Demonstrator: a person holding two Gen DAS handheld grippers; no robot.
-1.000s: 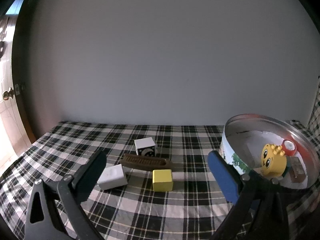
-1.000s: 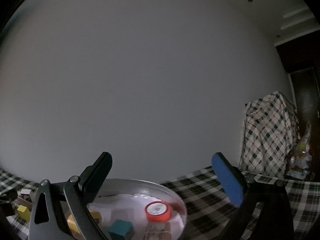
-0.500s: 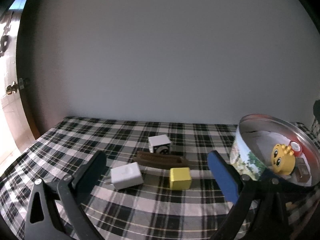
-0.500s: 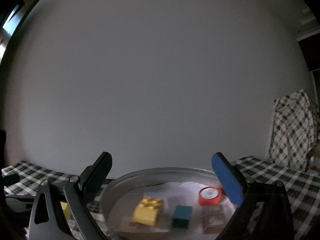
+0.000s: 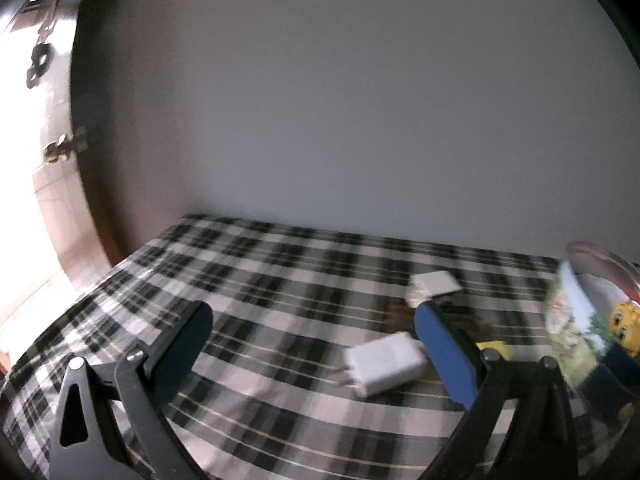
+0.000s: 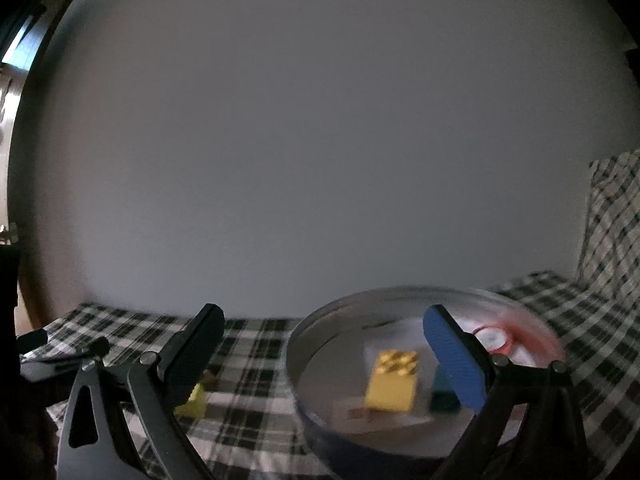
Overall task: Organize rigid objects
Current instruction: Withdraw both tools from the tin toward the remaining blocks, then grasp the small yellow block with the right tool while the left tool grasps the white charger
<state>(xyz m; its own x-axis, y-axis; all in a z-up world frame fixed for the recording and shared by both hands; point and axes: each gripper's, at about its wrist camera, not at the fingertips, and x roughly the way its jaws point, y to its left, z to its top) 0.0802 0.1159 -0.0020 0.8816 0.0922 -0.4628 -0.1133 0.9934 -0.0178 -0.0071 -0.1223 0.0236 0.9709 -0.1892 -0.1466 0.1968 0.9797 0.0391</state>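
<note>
While its fingers stand wide apart and hold nothing, the left hand-held gripper (image 5: 312, 336) hovers over the plaid-covered desk (image 5: 260, 280), the white charger (image 5: 384, 364) just inside its blue finger. The right hand-held gripper (image 6: 320, 336), likewise spread and unladen, faces the round tin (image 6: 320, 360) holding a yellow brick (image 6: 392, 380).

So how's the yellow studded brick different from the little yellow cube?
The yellow studded brick lies inside the round tin; the yellow cube sits out on the checked cloth. The brick has studs on one face and looks bigger; the cube is plain and partly hidden behind the right gripper. Both are yellow and blocky.
</note>
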